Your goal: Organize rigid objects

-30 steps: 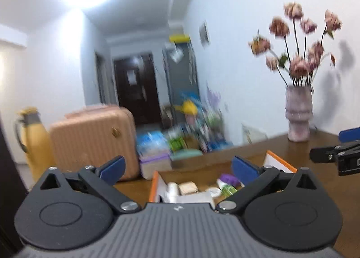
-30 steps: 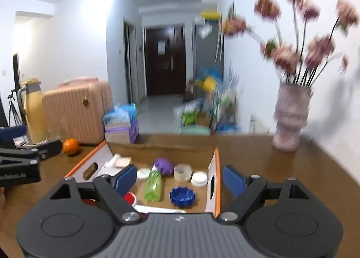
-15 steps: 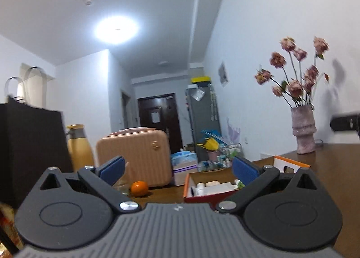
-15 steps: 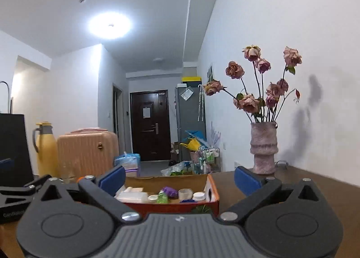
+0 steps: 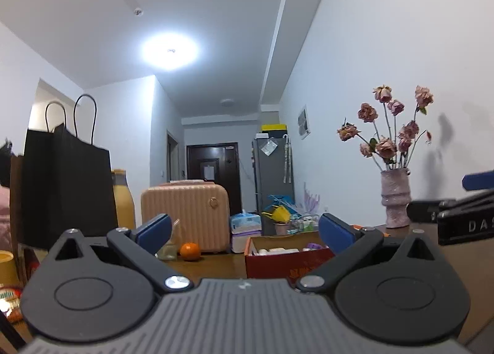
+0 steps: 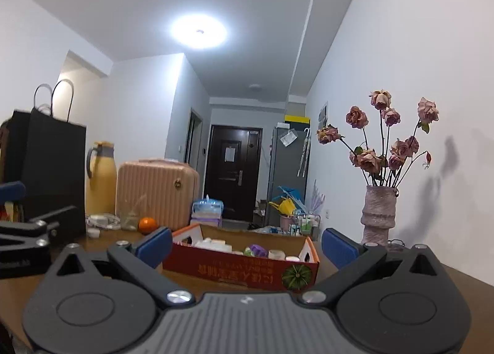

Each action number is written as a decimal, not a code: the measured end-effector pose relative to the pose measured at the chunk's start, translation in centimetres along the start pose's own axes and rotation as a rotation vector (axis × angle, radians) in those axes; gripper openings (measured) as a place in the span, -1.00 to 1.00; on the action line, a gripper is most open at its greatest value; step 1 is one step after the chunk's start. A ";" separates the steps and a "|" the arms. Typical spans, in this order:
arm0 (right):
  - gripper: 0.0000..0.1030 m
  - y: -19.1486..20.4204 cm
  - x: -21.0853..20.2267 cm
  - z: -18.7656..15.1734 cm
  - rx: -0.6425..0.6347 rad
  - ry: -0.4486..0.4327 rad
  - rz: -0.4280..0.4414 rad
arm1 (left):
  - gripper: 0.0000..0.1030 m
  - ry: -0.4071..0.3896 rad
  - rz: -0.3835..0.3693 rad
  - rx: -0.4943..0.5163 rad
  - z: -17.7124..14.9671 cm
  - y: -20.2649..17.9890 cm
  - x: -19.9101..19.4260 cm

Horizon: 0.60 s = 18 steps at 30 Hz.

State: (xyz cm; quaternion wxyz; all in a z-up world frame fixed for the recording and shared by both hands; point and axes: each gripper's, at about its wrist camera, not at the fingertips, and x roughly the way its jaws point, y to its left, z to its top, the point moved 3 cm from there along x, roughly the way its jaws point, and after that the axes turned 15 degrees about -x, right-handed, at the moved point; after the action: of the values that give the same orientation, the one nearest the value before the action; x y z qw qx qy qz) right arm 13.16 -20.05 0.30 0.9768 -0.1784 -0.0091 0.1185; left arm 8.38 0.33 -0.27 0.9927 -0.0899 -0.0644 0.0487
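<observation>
Both tools are sitting low over a dark brown wooden worktop (image 6: pixel 463 280), pointing level down the room. The left hand-held gripper (image 5: pixel 245 232) is standing with its blue-padded fingers wide apart and nothing between them. The right hand-held gripper (image 6: pixel 247 244) is likewise spread wide and gripping nothing, its jaws having just been opening.

The task's things are lying in a shallow red cardboard box (image 6: pixel 240 266) with orange-edged flaps, just beyond the right tool's fingertips and a little further off, to the right of centre, in the left view (image 5: pixel 278 256). Inside it are small rigid pieces: white round lids and tubs (image 6: pixel 216 243), a purple cap (image 6: pixel 259 249) and a pale jar (image 6: pixel 275 253).

An orange (image 6: pixel 147 225) is sitting on the worktop left of the box, beside a small clear glass (image 6: pixel 129 220). Further left are standing a matte black paper bag (image 5: pixel 66 187) with cord handles and a smooth yellow thermos jug (image 6: pixel 100 179). A ribbed peach suitcase (image 6: pixel 156 192) is standing behind them. At far right, a rough, ridged pink vase (image 6: pixel 379 215) is holding dried roses (image 6: pixel 386 138).
</observation>
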 end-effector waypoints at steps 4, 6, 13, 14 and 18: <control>1.00 0.0 -1.4 -0.9 0.051 0.051 0.007 | 1.00 0.036 0.016 -0.021 -0.2 1.2 -1.2; 1.00 0.0 -2.1 -1.2 0.070 0.078 0.024 | 1.00 0.041 0.016 -0.017 -0.3 1.9 -1.7; 1.00 2.7 -5.8 -0.6 0.067 0.079 -0.022 | 1.00 0.121 0.044 0.024 -0.1 4.3 -4.4; 1.00 3.3 -5.9 -0.5 0.061 0.080 -0.027 | 1.00 0.136 0.040 0.018 -0.1 4.4 -4.9; 1.00 6.1 -6.6 -0.4 0.026 0.097 -0.067 | 1.00 0.184 0.012 -0.021 0.0 4.6 -5.5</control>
State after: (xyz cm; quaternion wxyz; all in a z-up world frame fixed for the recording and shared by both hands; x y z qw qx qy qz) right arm 5.40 -16.22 -2.03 0.9817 -0.1709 0.0339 0.0773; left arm 2.60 4.21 -1.75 0.9931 -0.1047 0.0272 0.0456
